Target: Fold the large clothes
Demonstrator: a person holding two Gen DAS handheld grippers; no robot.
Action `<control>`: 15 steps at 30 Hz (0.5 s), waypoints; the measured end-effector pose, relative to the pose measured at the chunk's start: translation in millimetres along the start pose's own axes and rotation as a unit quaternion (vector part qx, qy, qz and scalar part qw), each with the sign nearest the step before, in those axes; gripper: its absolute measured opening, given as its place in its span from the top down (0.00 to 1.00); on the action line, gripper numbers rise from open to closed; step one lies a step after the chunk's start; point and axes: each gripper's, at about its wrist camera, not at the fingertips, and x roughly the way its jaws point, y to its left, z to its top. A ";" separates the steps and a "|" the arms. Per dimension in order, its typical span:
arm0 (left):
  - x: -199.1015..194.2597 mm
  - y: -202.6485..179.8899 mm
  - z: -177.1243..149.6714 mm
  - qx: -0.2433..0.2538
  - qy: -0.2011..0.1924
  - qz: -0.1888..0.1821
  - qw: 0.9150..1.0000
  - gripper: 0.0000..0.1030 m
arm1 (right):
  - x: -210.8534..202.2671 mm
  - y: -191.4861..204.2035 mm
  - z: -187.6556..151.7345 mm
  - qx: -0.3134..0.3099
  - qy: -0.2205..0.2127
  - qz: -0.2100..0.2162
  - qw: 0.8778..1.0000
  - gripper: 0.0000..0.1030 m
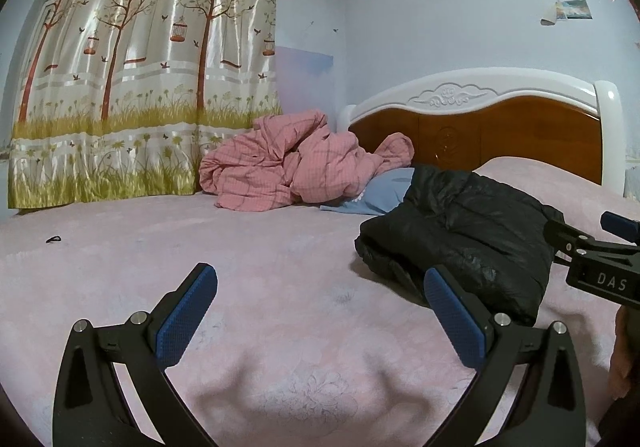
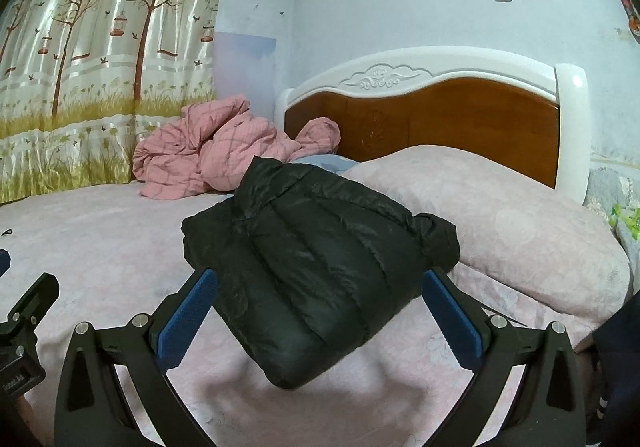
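A black puffer jacket (image 2: pixel 316 271) lies folded into a thick bundle on the pink bedspread (image 2: pixel 100 247). It also shows in the left wrist view (image 1: pixel 472 231), to the right. My right gripper (image 2: pixel 320 311) is open, its blue-padded fingers (image 2: pixel 188 323) spread either side of the bundle's near corner, touching nothing visibly. My left gripper (image 1: pixel 320 315) is open and empty above bare bedspread (image 1: pixel 200 239), left of the jacket. The right gripper's body (image 1: pixel 600 259) shows at the left wrist view's right edge.
A crumpled pink checked quilt (image 1: pixel 288 163) and a blue pillow (image 1: pixel 384 195) lie at the back by the wooden headboard (image 1: pixel 500 131). A pink pillow (image 2: pixel 500 207) sits right of the jacket. A tree-print curtain (image 1: pixel 140 67) hangs at the far left. A small dark object (image 1: pixel 53 239) lies on the bedspread.
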 end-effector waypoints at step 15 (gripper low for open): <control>-0.3 -0.8 0.0 0.000 0.002 0.000 1.000 0.00 | -0.4 1.9 0.5 0.002 0.003 0.001 1.000 0.00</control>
